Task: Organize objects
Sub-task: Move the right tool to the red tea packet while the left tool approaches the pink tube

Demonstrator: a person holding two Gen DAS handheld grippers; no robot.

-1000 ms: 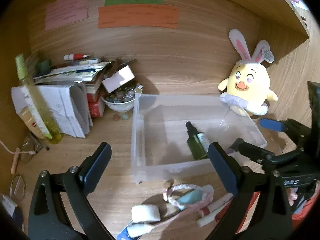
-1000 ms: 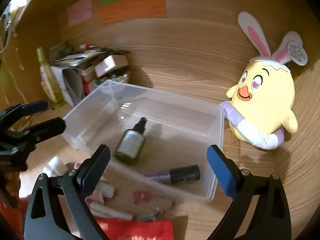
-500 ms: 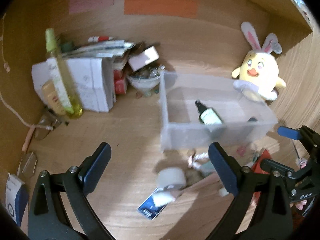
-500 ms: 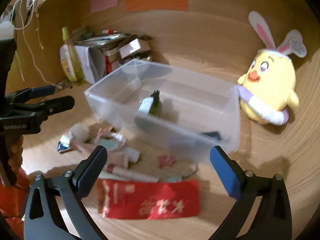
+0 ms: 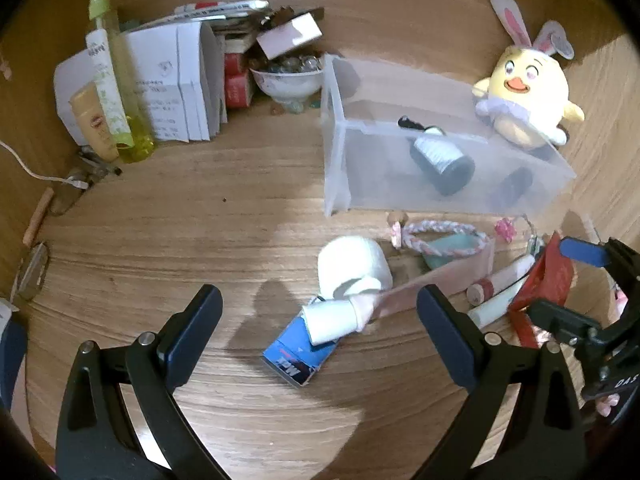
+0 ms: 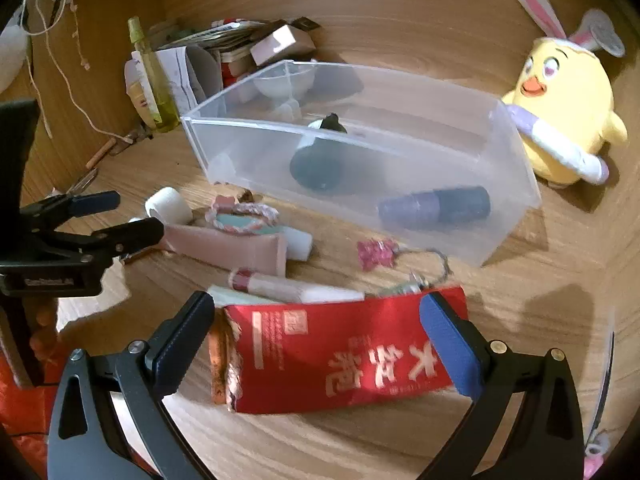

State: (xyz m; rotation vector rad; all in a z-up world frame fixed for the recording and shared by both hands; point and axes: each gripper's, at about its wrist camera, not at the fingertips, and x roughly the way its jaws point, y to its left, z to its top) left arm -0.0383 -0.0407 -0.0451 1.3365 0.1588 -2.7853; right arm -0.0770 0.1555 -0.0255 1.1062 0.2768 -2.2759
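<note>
A clear plastic bin (image 6: 280,126) (image 5: 336,152) holds a dark green bottle (image 6: 320,164) (image 5: 440,160) and a purple tube (image 6: 436,208). Loose items lie in front of it: a white tape roll (image 5: 354,264), a pink tube (image 5: 432,280) (image 6: 228,244), a blue box (image 5: 298,354), a braided bracelet (image 5: 444,232), a lip stick (image 6: 272,284) and a pink charm (image 6: 376,254). My left gripper (image 5: 318,312) (image 6: 120,218) is open above the pink tube's white cap. My right gripper (image 6: 320,320) (image 5: 560,280) is open over a red packet (image 6: 340,352), with its pads clear of the packet.
A yellow plush chick (image 6: 560,112) leans on the bin's right end. At the back left stand papers (image 5: 176,80), a bowl of stones (image 5: 286,76) and a yellow spray bottle (image 5: 116,80). Glasses and a cable (image 5: 24,166) lie at the left wall. Wooden walls close in behind and on both sides.
Both grippers have drawn back from over the bin and sunk toward the loose items in front of it. The right gripper now hangs over the red packet. Nothing was picked up.
</note>
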